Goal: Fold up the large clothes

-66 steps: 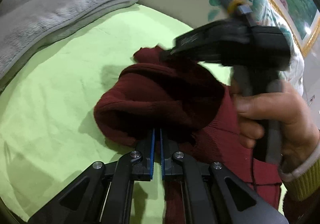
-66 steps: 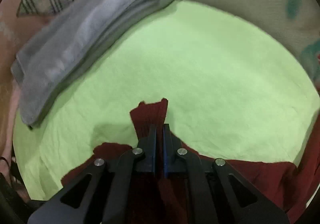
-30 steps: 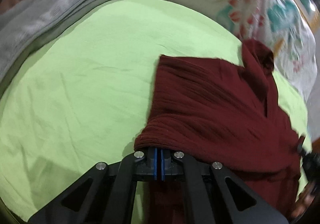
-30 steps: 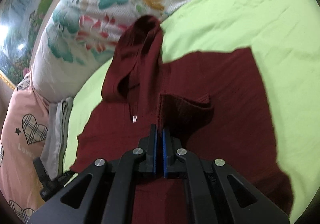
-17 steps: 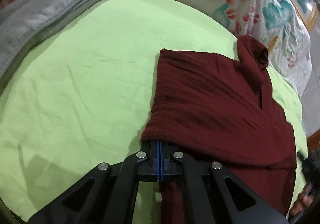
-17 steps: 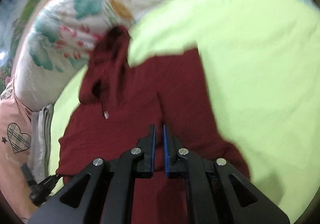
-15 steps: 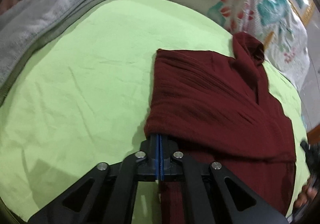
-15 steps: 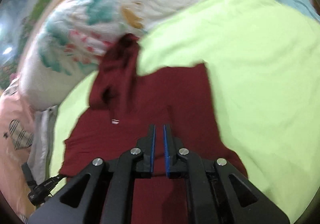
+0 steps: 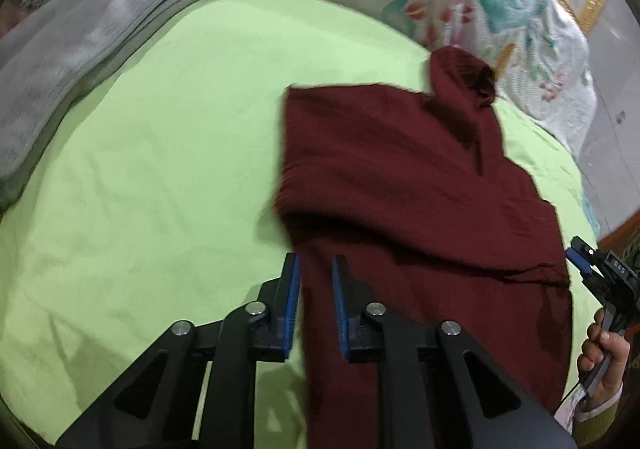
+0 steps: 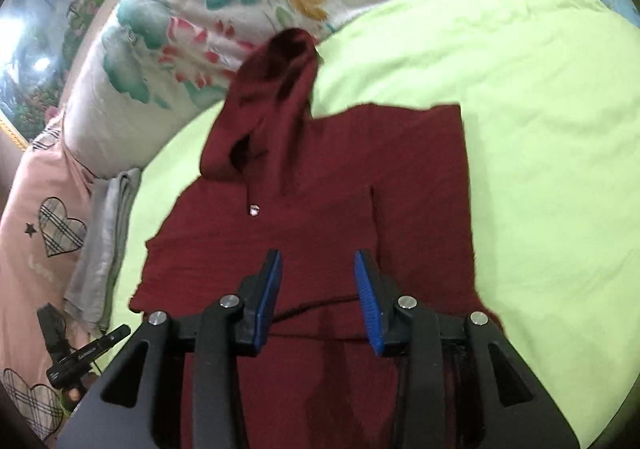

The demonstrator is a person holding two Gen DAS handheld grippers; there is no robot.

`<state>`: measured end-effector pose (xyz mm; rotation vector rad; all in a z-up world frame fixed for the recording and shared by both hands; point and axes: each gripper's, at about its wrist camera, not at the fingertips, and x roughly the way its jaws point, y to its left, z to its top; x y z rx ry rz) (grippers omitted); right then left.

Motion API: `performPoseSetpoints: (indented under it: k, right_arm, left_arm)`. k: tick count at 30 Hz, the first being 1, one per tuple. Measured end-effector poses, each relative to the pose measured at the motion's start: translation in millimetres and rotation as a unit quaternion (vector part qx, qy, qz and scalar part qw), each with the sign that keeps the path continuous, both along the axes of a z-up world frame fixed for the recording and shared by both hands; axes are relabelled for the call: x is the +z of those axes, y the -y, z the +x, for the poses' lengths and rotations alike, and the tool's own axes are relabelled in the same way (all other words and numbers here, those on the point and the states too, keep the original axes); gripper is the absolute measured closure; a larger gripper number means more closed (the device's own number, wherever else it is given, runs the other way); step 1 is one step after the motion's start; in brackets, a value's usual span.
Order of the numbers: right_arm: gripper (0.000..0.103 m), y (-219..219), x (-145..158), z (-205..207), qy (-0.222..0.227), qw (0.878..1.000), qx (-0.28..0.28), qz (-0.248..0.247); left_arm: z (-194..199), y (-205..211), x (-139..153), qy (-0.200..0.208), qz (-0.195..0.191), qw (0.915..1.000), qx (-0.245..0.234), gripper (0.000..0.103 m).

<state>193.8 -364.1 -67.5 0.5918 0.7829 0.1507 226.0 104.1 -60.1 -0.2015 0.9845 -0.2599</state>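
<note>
Both claws, left (image 9: 315, 281) and right (image 10: 318, 277), are opening above the maroon hoodie (image 10: 340, 177), gripping nothing.

Hoodie (image 9: 400, 177) on sheet (image 9: 152, 169), hood apparently touching quilt (image 9: 460, 1), towel (image 9: 80, 29) far-left

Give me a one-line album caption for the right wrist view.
Right tool, jaws opening, above a maroon hoodie spread on a lime-green sheet.
</note>
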Motion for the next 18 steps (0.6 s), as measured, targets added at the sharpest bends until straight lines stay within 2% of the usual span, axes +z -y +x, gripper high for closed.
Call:
performPoseSetpoints:
  k: [2,10,14,18]
  right_arm:
    - [0.064,3,7,4,0.003,1.0,0.006,0.002]
    - [0.063,8,16,41,0.03,0.998,0.033,0.041]
    - [0.063,6,20,84,0.009,0.998,0.055,0.024]
    - [0.063,11,25,137,0.008,0.998,0.066,0.009]
  left_arm:
    - [6,14,10,0.011,0.004,0.9999,-0.012,0.076]
    - [54,77,33,0.028,0.013,0.998,-0.054,0.071]
    - [94,111,42,0.034,0.022,0.9967,-0.071,0.066]
    - [137,145,48,0.047,0.033,0.9948,-0.084,0.062]
